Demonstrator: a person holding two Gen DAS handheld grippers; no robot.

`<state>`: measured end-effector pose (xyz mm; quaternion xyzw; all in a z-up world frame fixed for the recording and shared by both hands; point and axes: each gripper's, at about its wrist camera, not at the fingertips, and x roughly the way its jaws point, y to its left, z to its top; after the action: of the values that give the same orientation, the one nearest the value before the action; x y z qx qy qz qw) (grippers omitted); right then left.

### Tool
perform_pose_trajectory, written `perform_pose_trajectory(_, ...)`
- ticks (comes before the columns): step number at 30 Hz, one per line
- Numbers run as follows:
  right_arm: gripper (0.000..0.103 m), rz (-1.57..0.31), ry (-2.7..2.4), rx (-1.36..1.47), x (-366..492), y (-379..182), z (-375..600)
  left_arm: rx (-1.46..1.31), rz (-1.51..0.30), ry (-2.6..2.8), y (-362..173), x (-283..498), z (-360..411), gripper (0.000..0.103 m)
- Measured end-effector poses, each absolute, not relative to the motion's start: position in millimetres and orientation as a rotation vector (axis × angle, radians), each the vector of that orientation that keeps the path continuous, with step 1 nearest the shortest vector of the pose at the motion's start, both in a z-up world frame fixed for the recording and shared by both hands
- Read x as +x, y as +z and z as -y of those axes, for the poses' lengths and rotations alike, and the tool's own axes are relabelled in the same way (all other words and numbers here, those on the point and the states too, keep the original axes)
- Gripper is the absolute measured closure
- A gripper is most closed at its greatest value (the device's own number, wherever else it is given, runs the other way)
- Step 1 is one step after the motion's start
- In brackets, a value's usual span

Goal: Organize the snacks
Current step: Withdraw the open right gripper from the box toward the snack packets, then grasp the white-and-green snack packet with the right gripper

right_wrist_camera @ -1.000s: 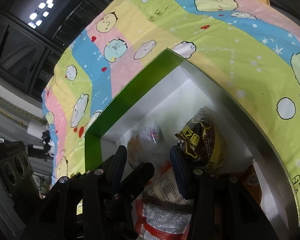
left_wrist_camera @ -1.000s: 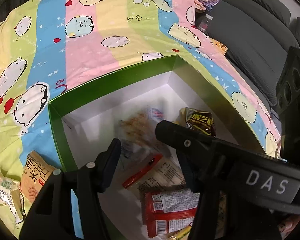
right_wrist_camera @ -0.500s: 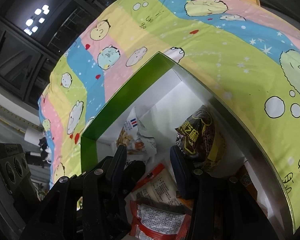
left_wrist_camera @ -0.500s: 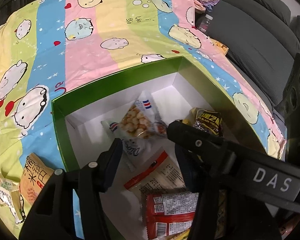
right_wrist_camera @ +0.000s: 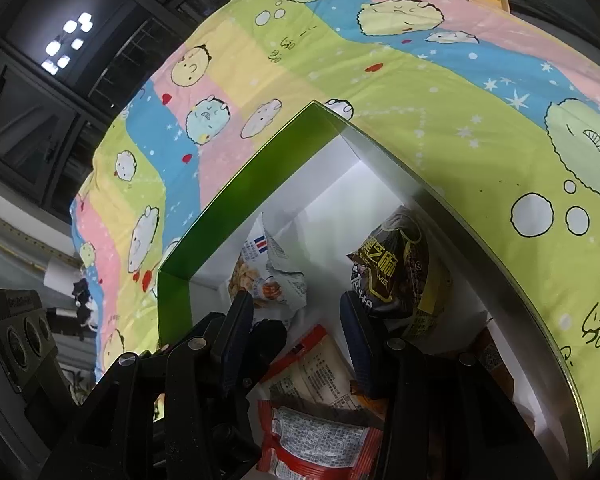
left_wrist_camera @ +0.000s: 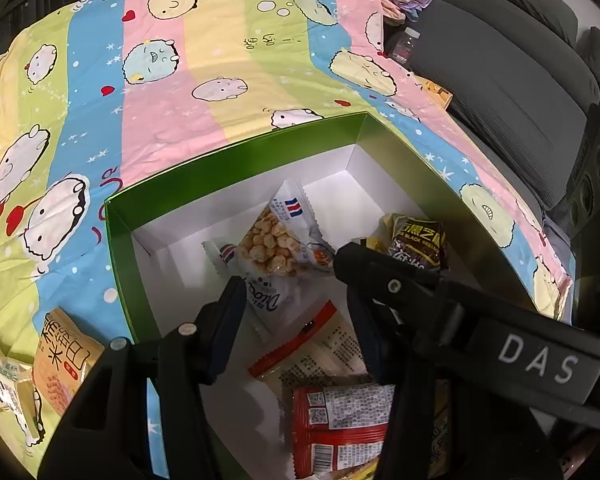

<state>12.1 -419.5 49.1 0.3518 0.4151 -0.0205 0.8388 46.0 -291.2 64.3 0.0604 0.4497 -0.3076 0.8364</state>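
Hovering over the green box [left_wrist_camera: 236, 168] with both grippers; left gripper [left_wrist_camera: 296, 320] has jaws closing, part-spread, nothing between the pads, white peanut packet [left_wrist_camera: 276, 240] lying on the box floor just beyond the tips; right gripper [right_wrist_camera: 296, 328] reads as shut by its range, yet a gap shows between the pads and nothing is pinched in it; black sesame packet [right_wrist_camera: 396, 268] sits just beside its right finger, contact unclear; red-edged packet [left_wrist_camera: 320, 344] and red packet [left_wrist_camera: 340, 424] lie in the box below the jaws; box sits on the striped cartoon sheet [left_wrist_camera: 160, 80]; orange packet [left_wrist_camera: 64, 360] and a small pale packet [left_wrist_camera: 8, 384] lie outside the box on the sheet, left of it.
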Motion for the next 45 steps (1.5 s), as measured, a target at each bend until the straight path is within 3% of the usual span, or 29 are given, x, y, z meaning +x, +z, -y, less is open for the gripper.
perform_pose_trajectory(12, 0.055, -0.876, -0.067, 0.748, 8.8, 49.2, 425.5, 0.129, -0.952, -0.672, 64.5, 45.4, 294.2, 0.052)
perform_pose_trajectory(15, 0.044, -0.850, -0.058, 0.732, 5.9, 56.0, 423.1, 0.086, -0.948, -0.684, 68.3, 43.7, 287.5, 0.048)
perform_pose_trajectory(17, 0.029, -0.828, -0.056, 0.707, 1.5, 63.1, 419.8, 0.059, -0.970, -0.692, 73.7, 41.3, 282.2, 0.038)
perform_pose_trajectory(21, 0.020, -0.764, -0.025, 0.672, -12.7, 81.1, 412.6, 0.025, -0.949, -0.703, 96.0, 28.6, 261.3, 0.035)
perform_pose_trajectory(23, 0.020, -0.736, -0.026, 0.641, -22.6, 93.2, 406.5, 0.005, -0.908, -0.680, 111.9, 20.6, 240.6, 0.023)
perform_pose_trajectory(25, 0.018, -0.713, -0.026, 0.624, -31.4, 103.0, 399.5, -0.018, -0.874, -0.639, 123.8, 14.3, 216.6, 0.020)
perform_pose_trajectory(38, 0.014, -0.762, 0.181, 0.544, -38.2, 143.8, 311.4, -0.288, -0.844, -0.248, 123.2, 4.2, -15.0, 0.012)
perform_pose_trajectory(45, 0.014, -0.869, 0.284, 0.524, -7.6, 128.4, 244.5, -0.410, -0.927, -0.170, 90.1, 7.7, -71.1, 0.012)
